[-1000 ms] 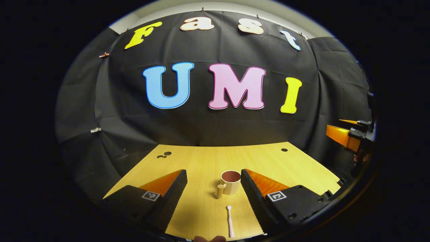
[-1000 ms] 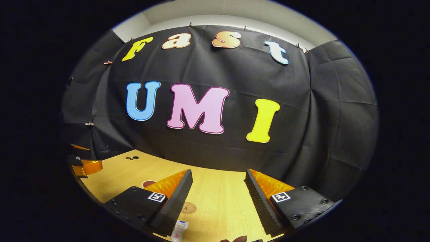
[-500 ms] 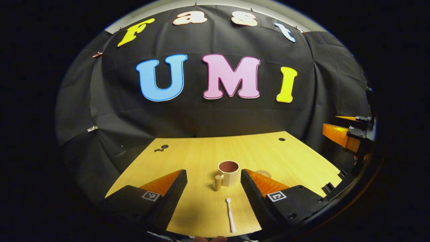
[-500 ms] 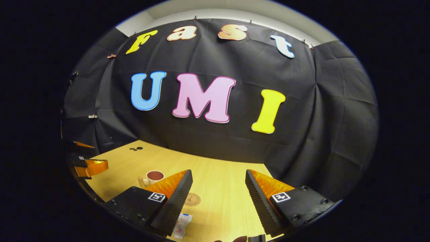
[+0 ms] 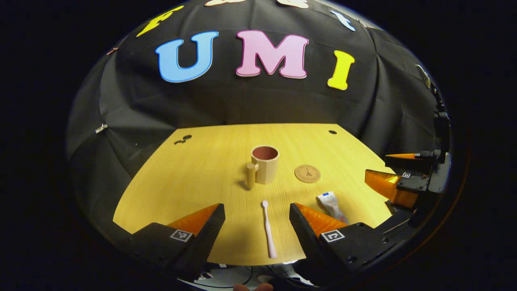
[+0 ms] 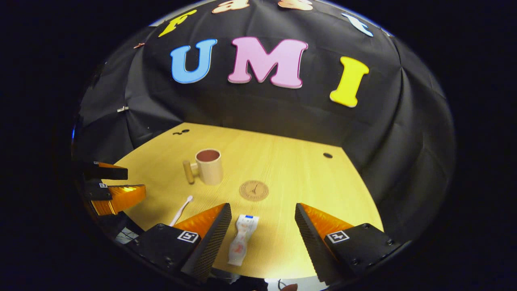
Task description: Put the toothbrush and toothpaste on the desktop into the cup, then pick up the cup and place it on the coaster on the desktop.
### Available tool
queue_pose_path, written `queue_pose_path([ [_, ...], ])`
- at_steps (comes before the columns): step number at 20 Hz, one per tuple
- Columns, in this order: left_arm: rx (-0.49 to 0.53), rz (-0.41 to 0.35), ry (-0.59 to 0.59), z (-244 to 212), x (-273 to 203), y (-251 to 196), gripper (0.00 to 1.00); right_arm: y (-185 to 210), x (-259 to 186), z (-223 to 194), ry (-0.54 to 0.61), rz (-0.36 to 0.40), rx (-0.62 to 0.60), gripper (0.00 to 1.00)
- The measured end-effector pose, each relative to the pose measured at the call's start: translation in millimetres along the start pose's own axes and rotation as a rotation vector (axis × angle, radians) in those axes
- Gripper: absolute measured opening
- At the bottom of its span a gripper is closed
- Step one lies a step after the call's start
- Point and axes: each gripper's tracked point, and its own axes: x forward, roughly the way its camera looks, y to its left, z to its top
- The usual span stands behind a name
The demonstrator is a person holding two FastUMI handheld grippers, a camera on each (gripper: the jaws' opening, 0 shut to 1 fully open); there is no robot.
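Nothing is being held yet: both hand-held grippers are being kept above the near edge of the bench (image 5: pixel 194 169), each with its 2 fingers spread wide. In the left gripper view the left hand-held gripper (image 5: pixel 257 220) is being lined up over the toothbrush (image 5: pixel 268 228), lying flat at lower centre. In the right gripper view the right hand-held gripper (image 6: pixel 262 226) is being framed around the toothpaste (image 6: pixel 241 239), bottom centre. The cup (image 5: pixel 264 164) is standing upright mid-frame, the coaster (image 5: pixel 307 173) just to its right. For a sound pick, the thin toothbrush is probably best straddled across its handle and pinched low.
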Motion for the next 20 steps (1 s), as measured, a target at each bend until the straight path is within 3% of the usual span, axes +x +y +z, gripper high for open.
queue_pose_path([
  [6, -0.006, -0.02, 0.071, -25.9, 7.9, 3.8, 0.99, 14.7, 28.5, -60.2, 0.207, -0.01, 0.046, 0.98],
  [13, 0.027, -0.059, 0.081, -24.3, 14.0, 12.2, 1.0, 27.4, 55.3, -106.5, 0.397, -0.027, 0.041, 0.97],
  [17, 0.018, -0.076, 0.091, -27.4, 16.4, 17.8, 1.0, 29.6, 71.5, -122.0, 0.485, -0.039, 0.03, 0.92],
  [20, 0.016, -0.083, 0.091, -27.6, 15.4, 19.8, 1.0, 32.7, 76.7, -126.2, 0.529, -0.04, 0.087, 0.86],
])
